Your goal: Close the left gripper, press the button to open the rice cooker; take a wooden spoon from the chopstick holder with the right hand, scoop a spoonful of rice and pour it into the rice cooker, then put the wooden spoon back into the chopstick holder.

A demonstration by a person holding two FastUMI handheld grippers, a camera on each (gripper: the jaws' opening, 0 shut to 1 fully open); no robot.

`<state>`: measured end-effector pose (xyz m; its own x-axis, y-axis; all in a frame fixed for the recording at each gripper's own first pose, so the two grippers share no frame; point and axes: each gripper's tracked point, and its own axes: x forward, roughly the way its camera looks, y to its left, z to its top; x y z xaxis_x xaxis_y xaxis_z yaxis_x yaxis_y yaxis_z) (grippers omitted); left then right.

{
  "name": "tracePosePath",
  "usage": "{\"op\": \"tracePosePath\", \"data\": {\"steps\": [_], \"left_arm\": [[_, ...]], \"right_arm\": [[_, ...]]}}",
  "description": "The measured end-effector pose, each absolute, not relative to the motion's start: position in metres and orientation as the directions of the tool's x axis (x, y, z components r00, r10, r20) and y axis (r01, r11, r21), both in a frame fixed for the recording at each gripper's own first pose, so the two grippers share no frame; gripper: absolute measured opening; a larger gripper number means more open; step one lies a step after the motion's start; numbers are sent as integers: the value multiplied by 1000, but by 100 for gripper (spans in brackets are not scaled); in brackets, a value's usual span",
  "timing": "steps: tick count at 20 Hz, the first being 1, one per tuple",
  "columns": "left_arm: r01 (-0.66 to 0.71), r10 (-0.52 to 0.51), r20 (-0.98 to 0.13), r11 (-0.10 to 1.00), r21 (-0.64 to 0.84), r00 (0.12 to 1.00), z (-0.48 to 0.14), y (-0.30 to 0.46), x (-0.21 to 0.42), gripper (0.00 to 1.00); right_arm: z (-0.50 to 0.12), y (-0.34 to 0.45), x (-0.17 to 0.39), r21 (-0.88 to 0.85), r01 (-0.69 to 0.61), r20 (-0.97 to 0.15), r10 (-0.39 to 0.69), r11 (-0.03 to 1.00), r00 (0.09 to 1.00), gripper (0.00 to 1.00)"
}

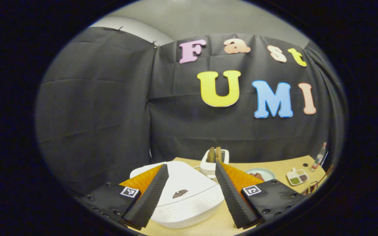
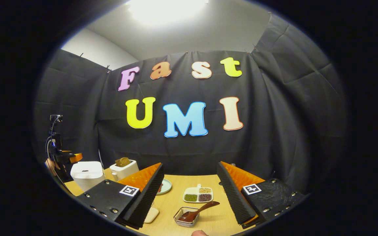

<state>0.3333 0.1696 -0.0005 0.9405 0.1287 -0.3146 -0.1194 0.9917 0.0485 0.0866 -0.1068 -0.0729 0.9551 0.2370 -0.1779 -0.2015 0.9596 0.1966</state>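
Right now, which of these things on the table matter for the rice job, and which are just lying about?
For the job:
rice cooker, lid shut
wooden spoon in its wire holder
divided grain dish

Just lying about:
toaster with bread
round plate
bottle

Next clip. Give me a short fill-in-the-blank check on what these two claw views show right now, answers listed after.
1. The rice cooker in front of the left claw has its lid ____.
2. The wooden spoon rests in a small wire ____.
3. The right claw is ____, holding nothing.
4. The toaster holds ____ slices of bread.

Missing words: closed; basket; open; two
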Motion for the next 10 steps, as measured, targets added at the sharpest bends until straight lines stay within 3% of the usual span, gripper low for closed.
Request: {"op": "tracePosePath", "data": {"steps": [5, 6, 7, 10], "left_arm": [[-51, 62, -205, 997, 59, 977, 57, 146, 289, 95], [-39, 50, -193, 997, 61, 980, 66, 144, 279, 100], [-29, 39, -184, 998, 58, 982, 74, 143, 271, 95], [-8, 15, -148, 999, 50, 989, 96, 144, 245, 99]], "right_arm": [[-48, -98, 66, 189, -187, -137, 214, 964, 967, 99], [-43, -98, 61, 184, -172, -134, 198, 968, 971, 99], [-37, -96, 55, 186, -164, -124, 189, 969, 974, 99], [-25, -90, 38, 191, -146, -100, 167, 971, 981, 99]]}}
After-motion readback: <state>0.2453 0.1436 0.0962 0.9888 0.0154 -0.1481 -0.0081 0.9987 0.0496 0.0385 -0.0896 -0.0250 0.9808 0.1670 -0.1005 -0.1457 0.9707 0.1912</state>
